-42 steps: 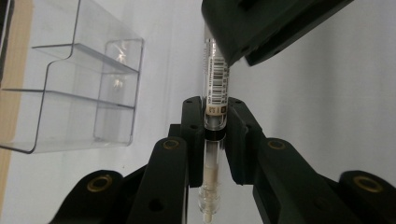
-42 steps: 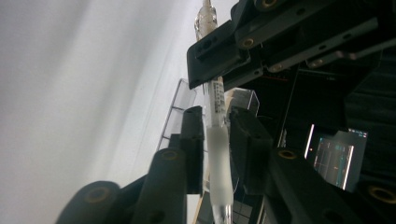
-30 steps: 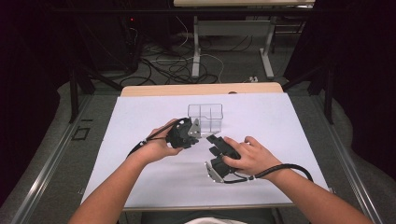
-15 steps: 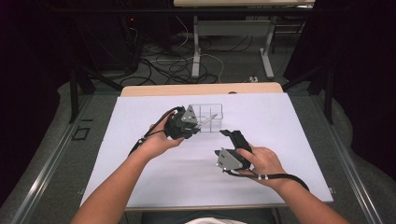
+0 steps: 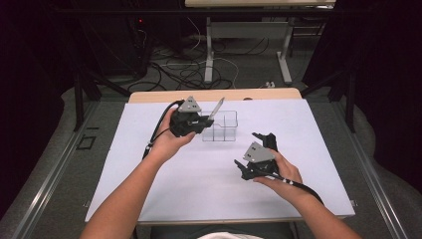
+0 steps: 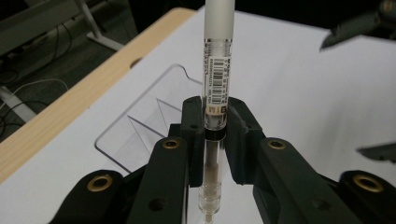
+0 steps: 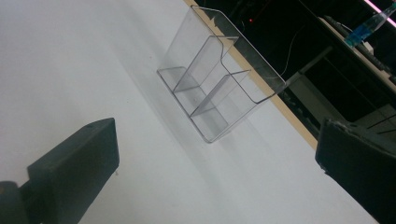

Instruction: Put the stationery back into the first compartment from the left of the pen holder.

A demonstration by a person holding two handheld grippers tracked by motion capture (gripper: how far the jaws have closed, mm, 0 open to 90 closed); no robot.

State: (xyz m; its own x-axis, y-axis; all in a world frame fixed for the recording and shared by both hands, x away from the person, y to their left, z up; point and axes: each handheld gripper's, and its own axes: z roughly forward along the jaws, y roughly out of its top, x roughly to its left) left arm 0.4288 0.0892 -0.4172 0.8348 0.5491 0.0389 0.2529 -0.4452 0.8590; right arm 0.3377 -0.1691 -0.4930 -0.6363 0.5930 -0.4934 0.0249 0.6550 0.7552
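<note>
While your left tool (image 5: 203,121) is clamping a clear pen (image 6: 215,84) just left of the clear divided organizer (image 5: 221,127) at upper centre of the high view, your right tool (image 5: 254,154) is holding nothing. Its jaws, having just been opening, are standing wide over the white worktop (image 5: 164,194), lower right of the organizer.

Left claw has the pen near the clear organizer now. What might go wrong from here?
1. The left claw grips the pen near its lower end, so the long upper part could swing or slip in the grip.
2. The clear organizer looks light and stands loose on the white table; a bump from the pen tip could push or tip it.
3. The organizer's narrow compartments leave little room, so the pen could catch on a divider.
</note>
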